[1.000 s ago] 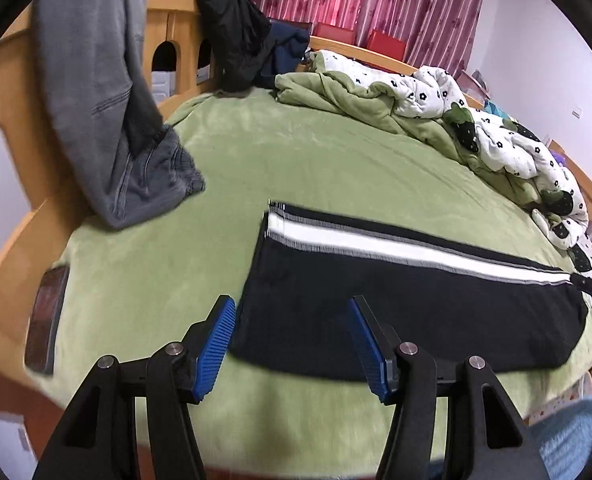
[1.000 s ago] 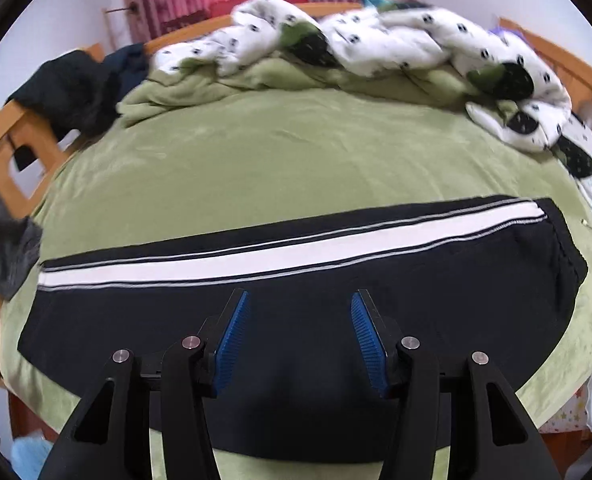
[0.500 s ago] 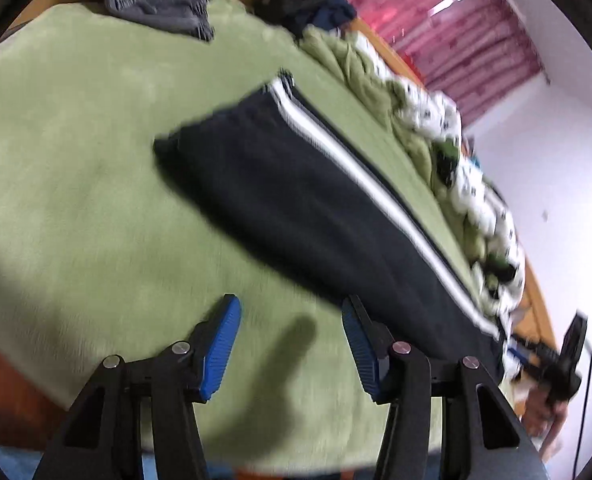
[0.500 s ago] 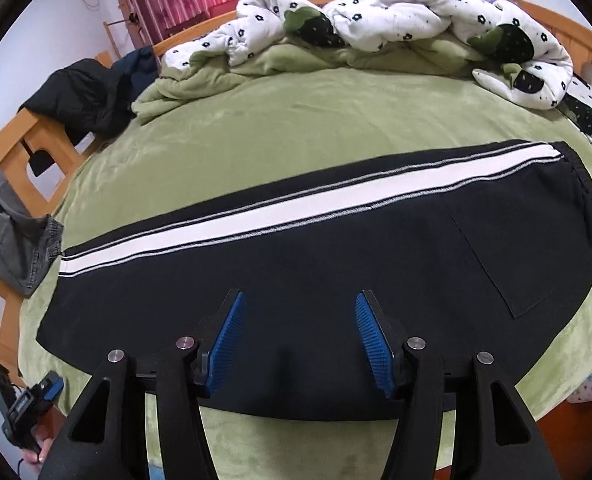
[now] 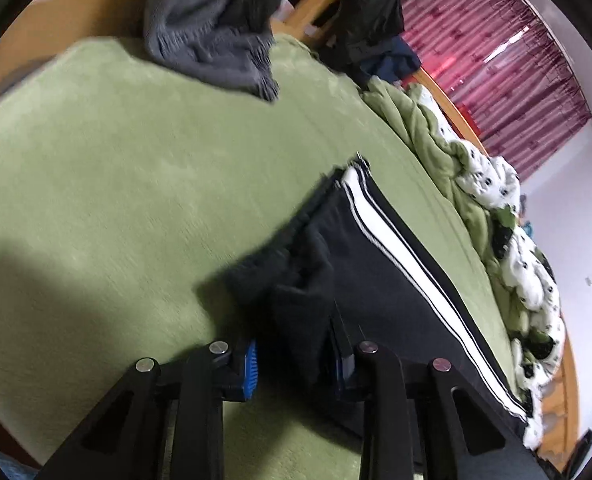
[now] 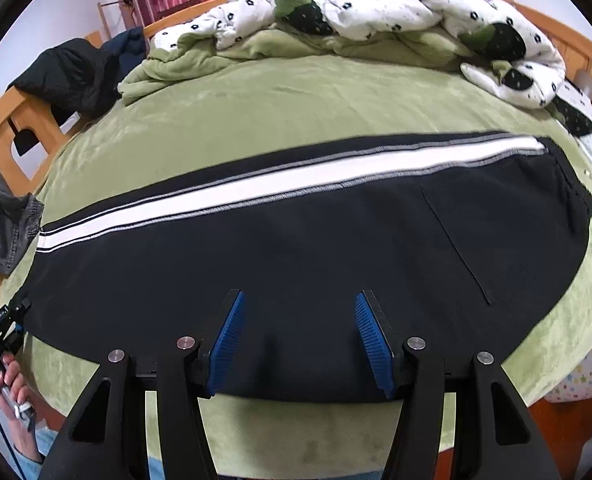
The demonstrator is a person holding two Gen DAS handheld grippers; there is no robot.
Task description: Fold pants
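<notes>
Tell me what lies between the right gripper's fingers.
In the right wrist view, only the black pants lie under the gap between the open right gripper's fingers; nothing is gripped.

Black white-striped pants (image 6: 315, 240), flat lengthwise

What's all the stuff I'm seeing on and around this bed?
pants: one, black with white side stripe, flat across the bed's near half
bed cover: one, green, under the pants
quilt: one, white with dark flowers, bunched at the far edge
grey garment: one, draped over the wooden frame
dark jacket: one, black, on the frame's far corner
curtains: dark red, far wall
left gripper: black, blue pads, jaws closed on the pants' cuff end
right gripper: black, blue pads, jaws open over the pants
</notes>
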